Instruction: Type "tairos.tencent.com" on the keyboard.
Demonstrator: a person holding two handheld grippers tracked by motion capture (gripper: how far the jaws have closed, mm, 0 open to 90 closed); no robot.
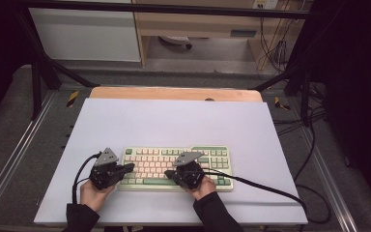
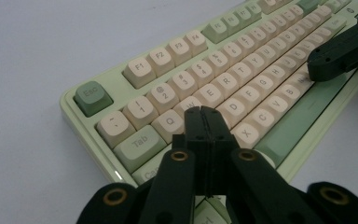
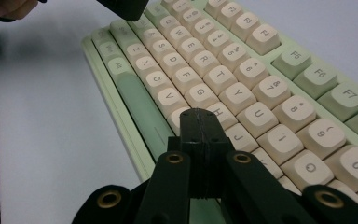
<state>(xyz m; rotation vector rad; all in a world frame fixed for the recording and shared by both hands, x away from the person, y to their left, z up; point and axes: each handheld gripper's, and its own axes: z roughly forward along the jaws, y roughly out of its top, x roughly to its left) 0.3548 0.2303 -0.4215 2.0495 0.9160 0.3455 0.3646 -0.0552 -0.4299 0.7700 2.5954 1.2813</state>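
Observation:
A pale green keyboard (image 1: 176,166) with cream and green keys lies near the front of the white table top (image 1: 174,125). My left gripper (image 2: 202,112) is shut with nothing between its jaws, tips over the A and W keys of the keyboard (image 2: 242,70). In the high view the left gripper (image 1: 129,167) sits at the keyboard's left end. My right gripper (image 3: 200,114) is also shut and empty, its tip over the keyboard (image 3: 223,79) around the N and H keys. From above, the right gripper (image 1: 170,176) hovers over the lower middle rows.
A black cable (image 1: 265,188) trails from the right gripper across the table to the right. A wooden strip (image 1: 174,94) borders the table's far edge. Black frame legs (image 1: 41,72) and floor cables stand around the table.

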